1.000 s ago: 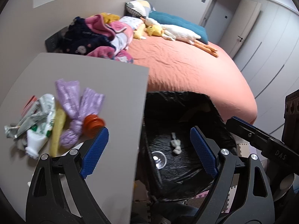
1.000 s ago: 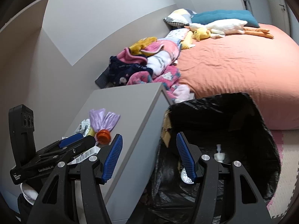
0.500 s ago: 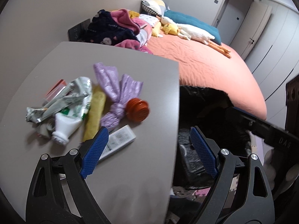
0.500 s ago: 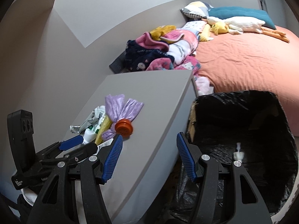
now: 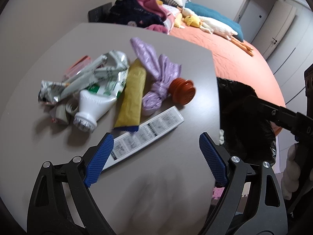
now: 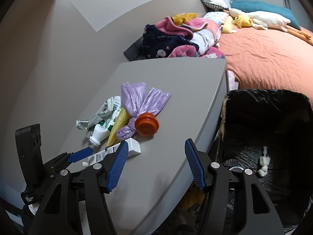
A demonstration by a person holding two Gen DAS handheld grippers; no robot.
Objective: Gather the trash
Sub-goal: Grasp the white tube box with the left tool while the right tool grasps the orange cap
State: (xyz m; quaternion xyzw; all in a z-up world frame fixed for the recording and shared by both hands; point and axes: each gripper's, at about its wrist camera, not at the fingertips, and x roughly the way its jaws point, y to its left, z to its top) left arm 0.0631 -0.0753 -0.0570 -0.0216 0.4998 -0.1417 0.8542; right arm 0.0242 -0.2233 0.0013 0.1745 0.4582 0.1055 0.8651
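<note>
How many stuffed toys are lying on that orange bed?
2. A long white goose toy lies along the teal pillow at the head of the bed; a small yellow duck toy sits against its neck. The clothes pile could hide others.

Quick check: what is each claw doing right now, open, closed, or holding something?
Left claw: open, holding nothing, above the long white carton.
Right claw: open, holding nothing, over the grey tabletop.

Home bedroom, shown by a bed (image 6: 270, 58) with orange cover, pillows (image 6: 260, 5), a plush goose (image 6: 268, 20), piled clothes (image 6: 176, 39) and wardrobe doors (image 5: 289, 37).
</note>
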